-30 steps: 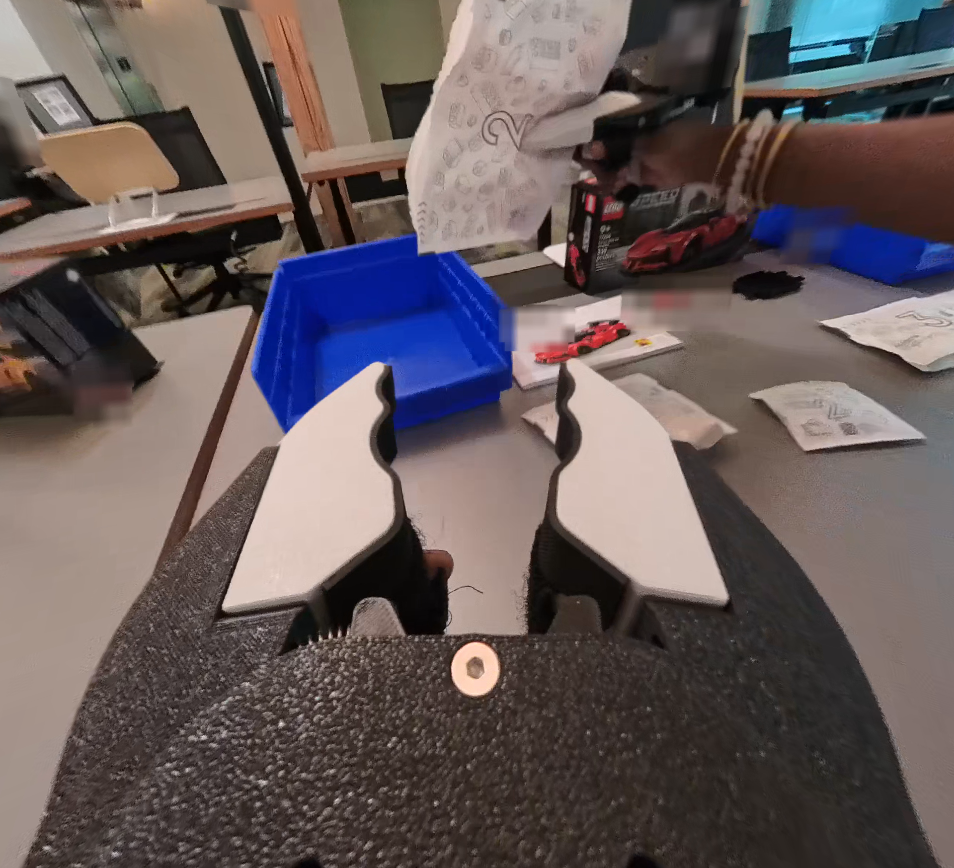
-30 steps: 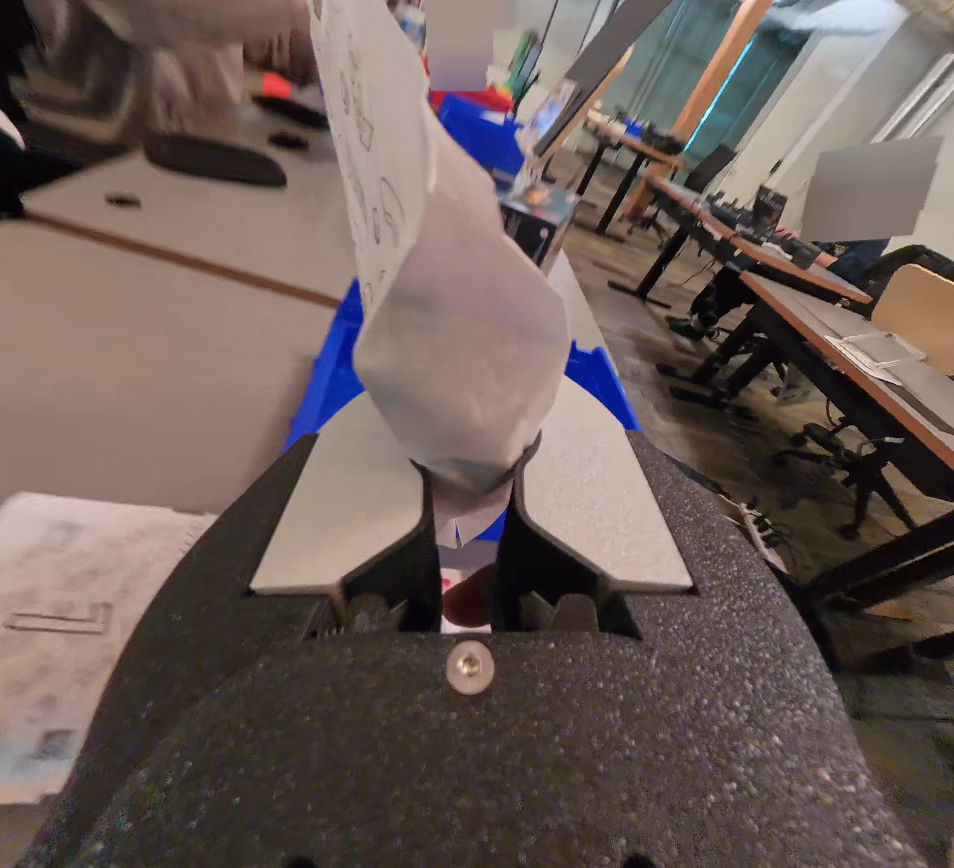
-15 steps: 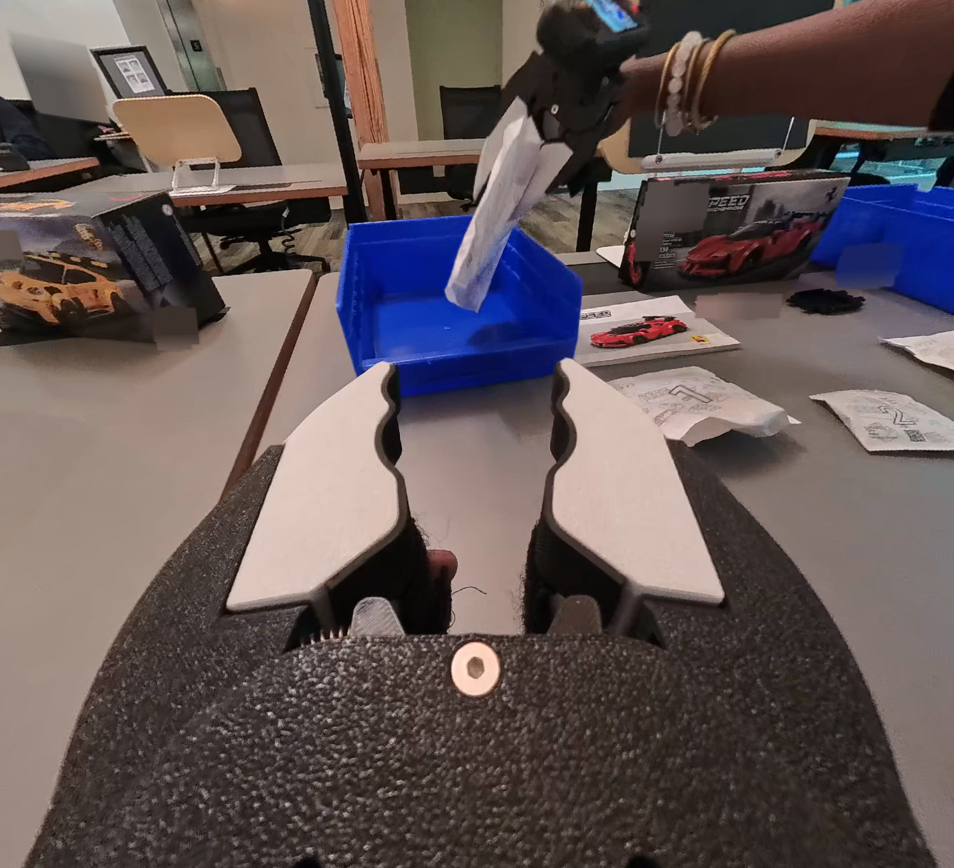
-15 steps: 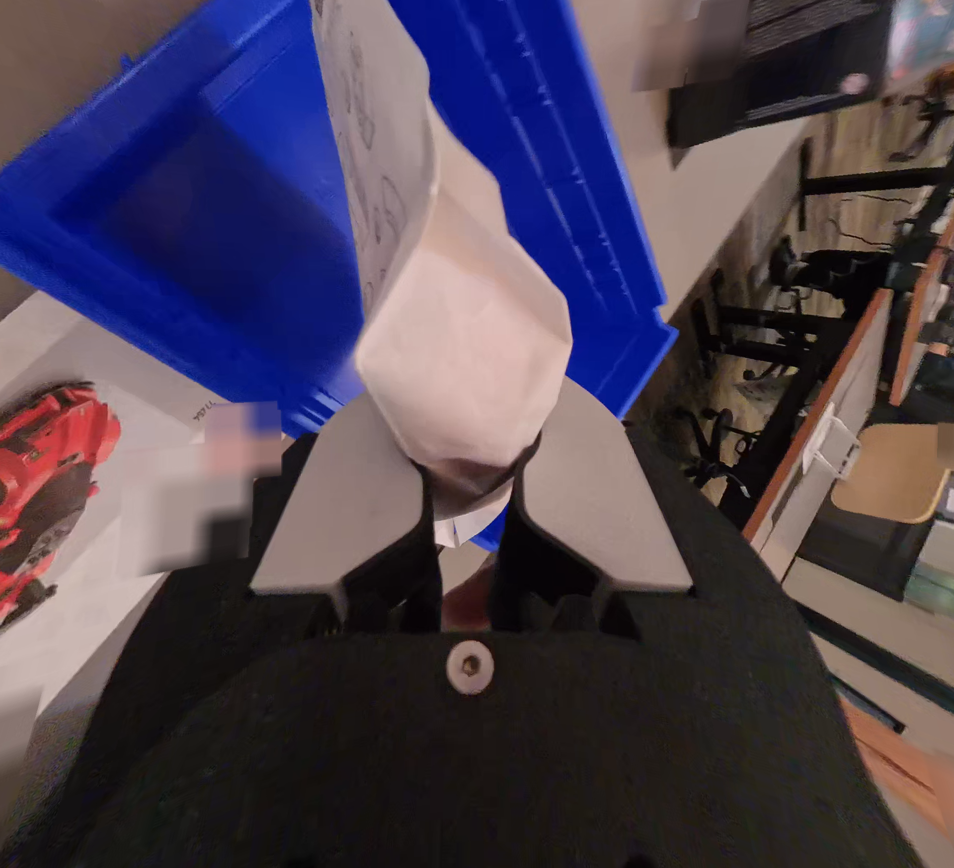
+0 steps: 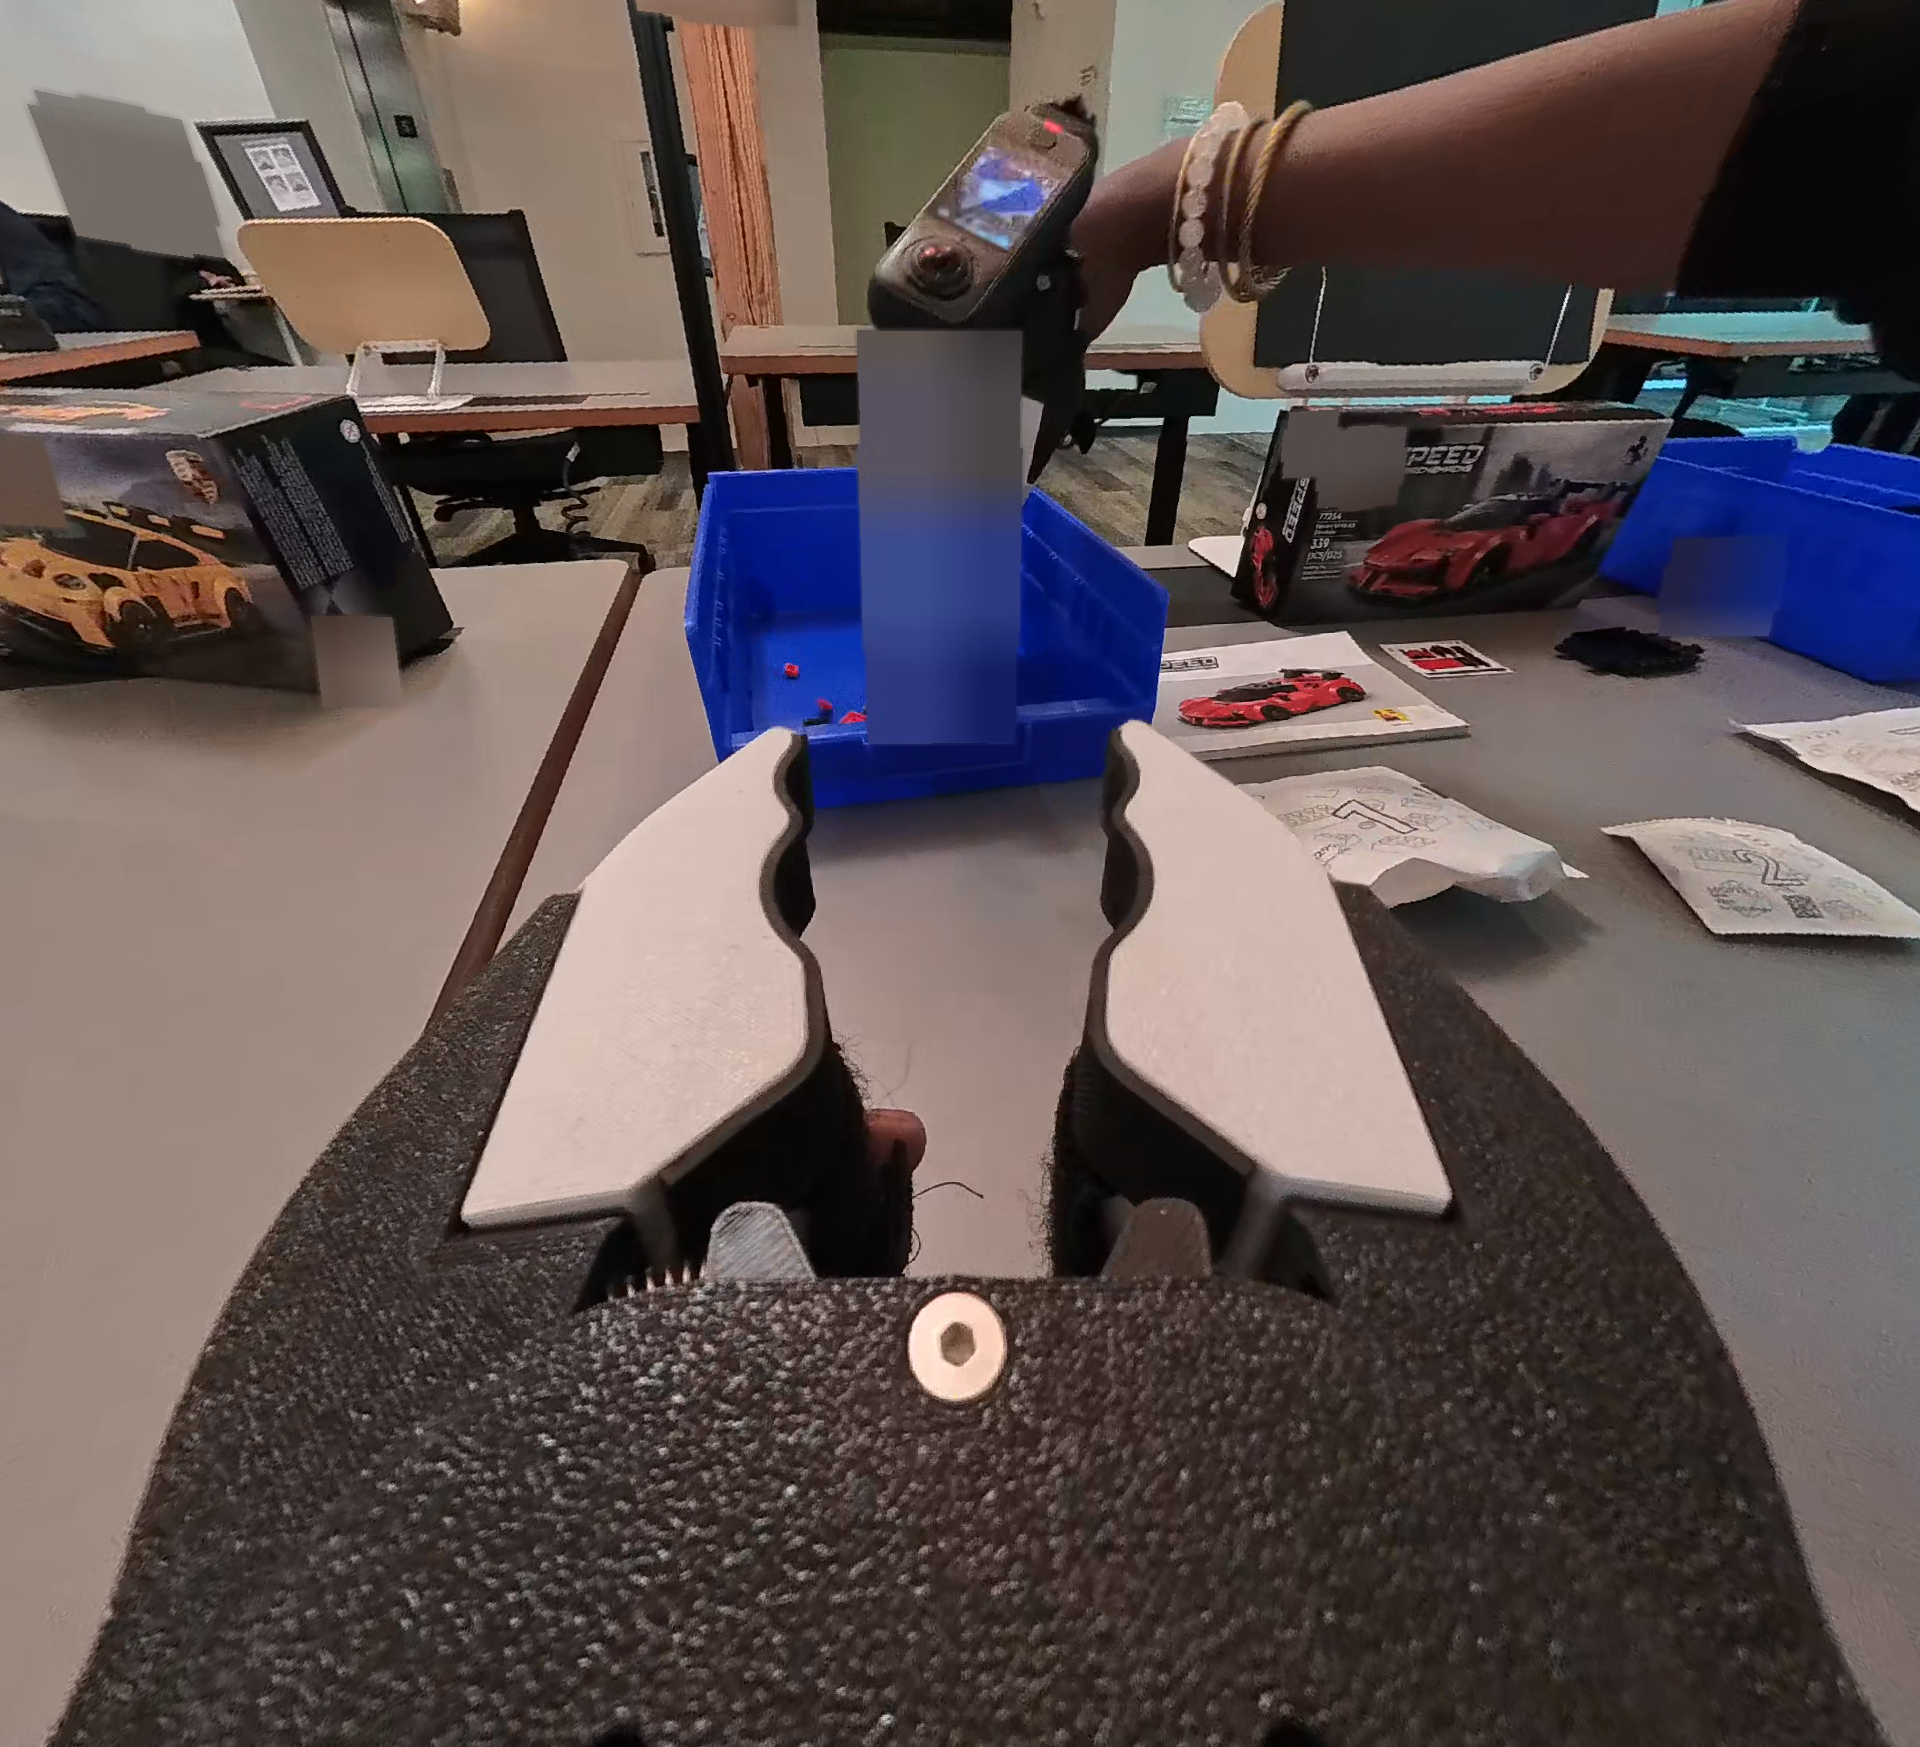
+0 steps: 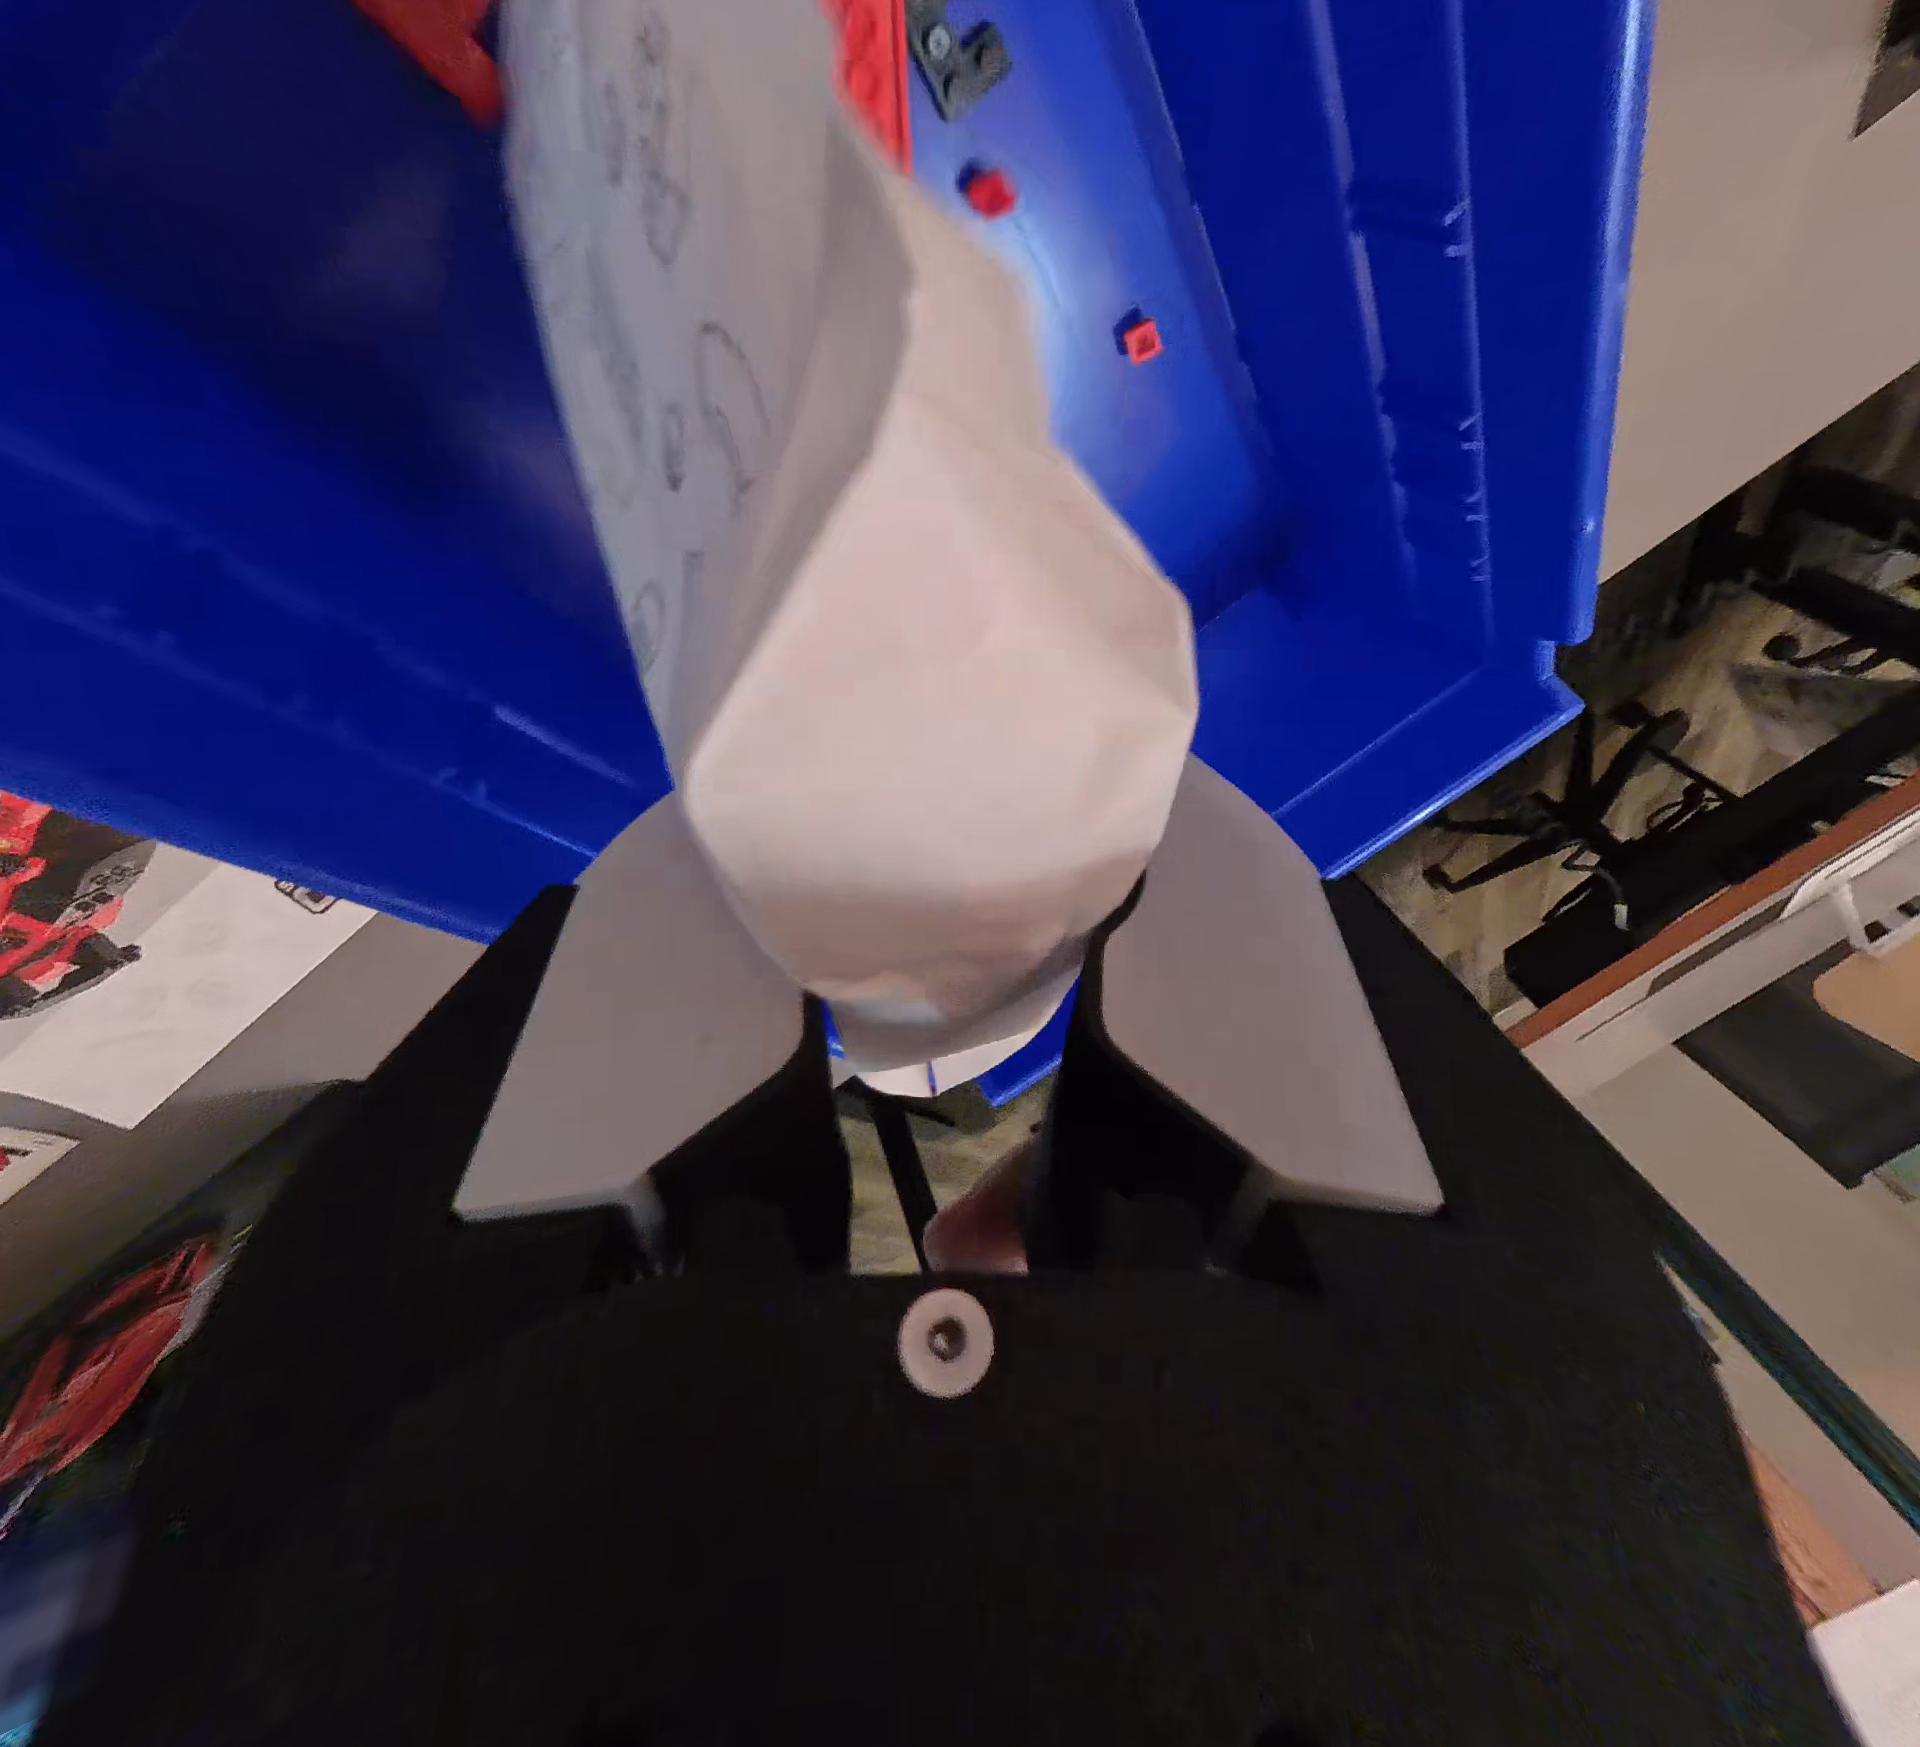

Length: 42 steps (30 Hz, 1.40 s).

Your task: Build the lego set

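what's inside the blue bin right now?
In the blue bin: a few loose red bricks, a black piece. The white paper bag hanging over it covers much of the floor, so anything there is hidden.

A blue bin [image 5: 1091, 627] sits just beyond the tongs' tips with small red pieces [image 5: 826, 713] inside. Right of the tongs lie a booklet [image 5: 1309, 695] and 2 paper bags [image 5: 1403, 840], with a car box [image 5: 1444, 518] behind. Far left stands another box [image 5: 187, 534].
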{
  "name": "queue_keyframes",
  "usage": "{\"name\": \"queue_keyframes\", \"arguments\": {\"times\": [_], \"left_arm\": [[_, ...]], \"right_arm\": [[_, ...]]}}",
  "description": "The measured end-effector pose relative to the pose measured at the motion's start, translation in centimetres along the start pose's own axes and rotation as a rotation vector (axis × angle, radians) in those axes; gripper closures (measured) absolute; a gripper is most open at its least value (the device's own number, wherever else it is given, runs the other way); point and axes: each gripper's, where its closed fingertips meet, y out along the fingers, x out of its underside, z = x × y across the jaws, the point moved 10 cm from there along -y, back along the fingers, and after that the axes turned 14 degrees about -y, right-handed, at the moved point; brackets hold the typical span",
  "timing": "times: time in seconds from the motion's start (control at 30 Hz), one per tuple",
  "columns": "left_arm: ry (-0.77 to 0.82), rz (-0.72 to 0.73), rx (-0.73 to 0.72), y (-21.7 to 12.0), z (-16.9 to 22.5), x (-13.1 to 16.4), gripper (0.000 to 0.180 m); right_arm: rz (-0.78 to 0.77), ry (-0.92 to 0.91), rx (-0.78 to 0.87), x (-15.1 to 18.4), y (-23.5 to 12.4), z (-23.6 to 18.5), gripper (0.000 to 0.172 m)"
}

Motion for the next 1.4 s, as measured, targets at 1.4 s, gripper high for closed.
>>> {"name": "queue_keyframes", "arguments": {"times": [1.4], "left_arm": [[-0.003,0.018,0.008,0.1,0.0,0.1,0.132]], "right_arm": [[-0.024,0.018,-0.089,0.0,-2.3,2.1,0.155]]}}
